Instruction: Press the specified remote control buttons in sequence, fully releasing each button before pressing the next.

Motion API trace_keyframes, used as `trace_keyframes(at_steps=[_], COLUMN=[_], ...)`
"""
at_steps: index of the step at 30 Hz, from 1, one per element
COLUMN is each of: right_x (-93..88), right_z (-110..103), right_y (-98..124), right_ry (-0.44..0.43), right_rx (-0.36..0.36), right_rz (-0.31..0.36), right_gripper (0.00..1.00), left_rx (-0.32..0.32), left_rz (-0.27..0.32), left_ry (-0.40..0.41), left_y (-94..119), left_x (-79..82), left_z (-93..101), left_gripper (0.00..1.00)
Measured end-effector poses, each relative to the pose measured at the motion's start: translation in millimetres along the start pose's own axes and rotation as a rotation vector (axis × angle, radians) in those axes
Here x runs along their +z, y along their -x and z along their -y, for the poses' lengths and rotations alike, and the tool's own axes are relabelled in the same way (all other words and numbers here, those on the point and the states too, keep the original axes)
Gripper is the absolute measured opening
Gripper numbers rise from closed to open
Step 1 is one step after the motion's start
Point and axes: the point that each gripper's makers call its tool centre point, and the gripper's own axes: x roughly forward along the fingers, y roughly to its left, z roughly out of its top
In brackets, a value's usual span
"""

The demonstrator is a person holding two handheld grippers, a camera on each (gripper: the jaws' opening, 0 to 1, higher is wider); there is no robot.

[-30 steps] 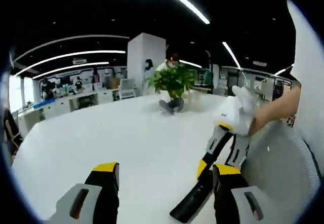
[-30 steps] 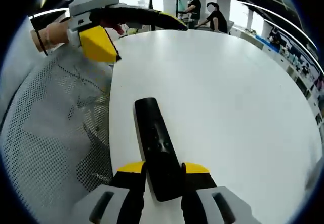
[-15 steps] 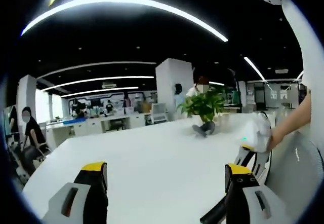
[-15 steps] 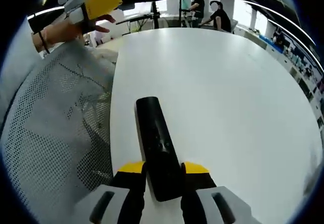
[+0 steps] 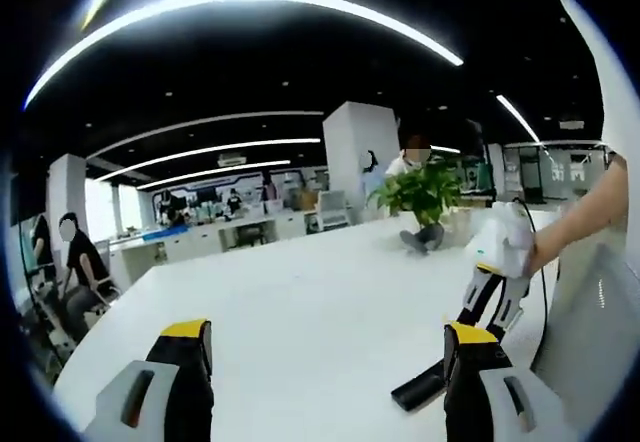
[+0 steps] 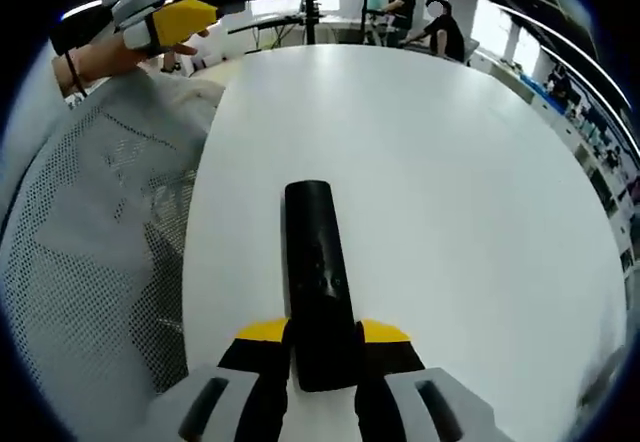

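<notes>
A black remote control [image 6: 318, 262] lies lengthwise on the white table [image 6: 450, 182], small buttons on its top face. My right gripper [image 6: 322, 334] is shut on its near end, a yellow-tipped finger on each side. In the left gripper view the remote's [image 5: 424, 386] far end pokes out beside my right gripper [image 5: 492, 284], which a gloved hand holds. My left gripper [image 5: 325, 347] hangs open above the table with nothing between its fingers. The right gripper view has the left gripper [image 6: 172, 10] raised at the upper left, well away from the remote.
A white mesh chair back [image 6: 90, 242] runs along the table's left edge in the right gripper view. A potted plant [image 5: 422, 194] stands at the table's far end. People sit at desks in the background. Wide bare tabletop lies beyond the remote.
My left gripper has risen and levelled off, away from the remote, over the last second. The right gripper keeps its hold; the remote now points straighter ahead.
</notes>
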Motion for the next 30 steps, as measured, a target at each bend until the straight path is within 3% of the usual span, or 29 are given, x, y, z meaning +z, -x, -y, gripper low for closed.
trace_keyframes(at_steps=[7,19,30], right_x=[1.4,7.7,10.3], right_z=[29,66,95], right_y=[1,2,1], right_ry=[-0.042,-0.056,-0.035], right_rx=[-0.024,-0.03,-0.044], right_rz=[-0.007,-0.006,-0.038], right_gripper=[0.22,0.22,0.22], left_rx=[-0.003,0.034,0.077], left_rz=[-0.041,-0.051,-0.027], left_ry=[0.008,0.026,0.068], left_y=[-1,1,5], left_x=[-6.9,-11.1,-5.3], left_z=[1.8,-5.5,-16.7], left_gripper=[1.0,1.0,1.0])
